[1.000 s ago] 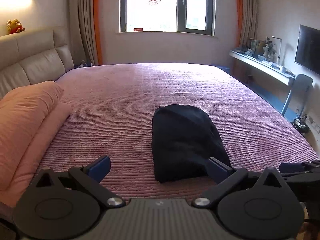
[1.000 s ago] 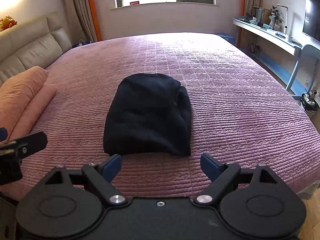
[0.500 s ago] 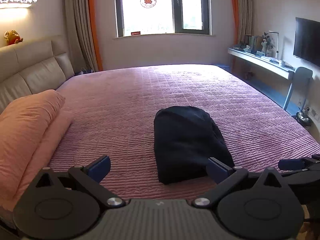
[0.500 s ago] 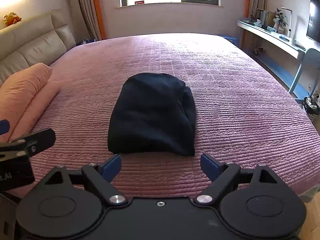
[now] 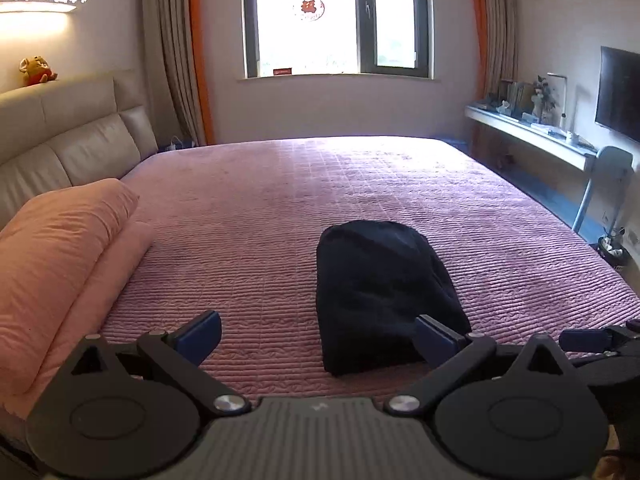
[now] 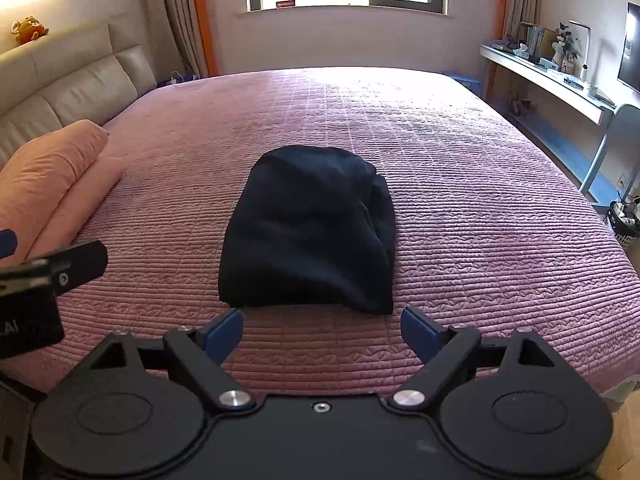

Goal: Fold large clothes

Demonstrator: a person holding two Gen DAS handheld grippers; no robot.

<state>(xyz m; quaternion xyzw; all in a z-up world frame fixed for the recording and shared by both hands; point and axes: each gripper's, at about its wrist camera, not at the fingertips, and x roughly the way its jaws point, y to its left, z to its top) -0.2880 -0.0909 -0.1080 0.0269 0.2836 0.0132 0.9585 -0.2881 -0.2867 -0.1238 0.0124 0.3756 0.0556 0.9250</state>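
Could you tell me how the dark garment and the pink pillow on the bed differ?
The dark garment is near-black; the pink pillow is salmon. The garment sits folded mid-bed in a compact bundle, while the pillow lies long by the headboard. Both rest on the quilted bedspread, untouched by either open gripper.

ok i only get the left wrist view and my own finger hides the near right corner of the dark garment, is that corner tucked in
observer: yes, in the right wrist view the dark garment has that corner lying flat on the bedspread, with nothing sticking out.
operator: and the right tongs, holding anything
observer: no, the right tongs are open and empty, just short of the garment's near edge.
operator: any loose layers on its right side
observer: the folded layers show as a ridge along that side, stacked on the bundle.
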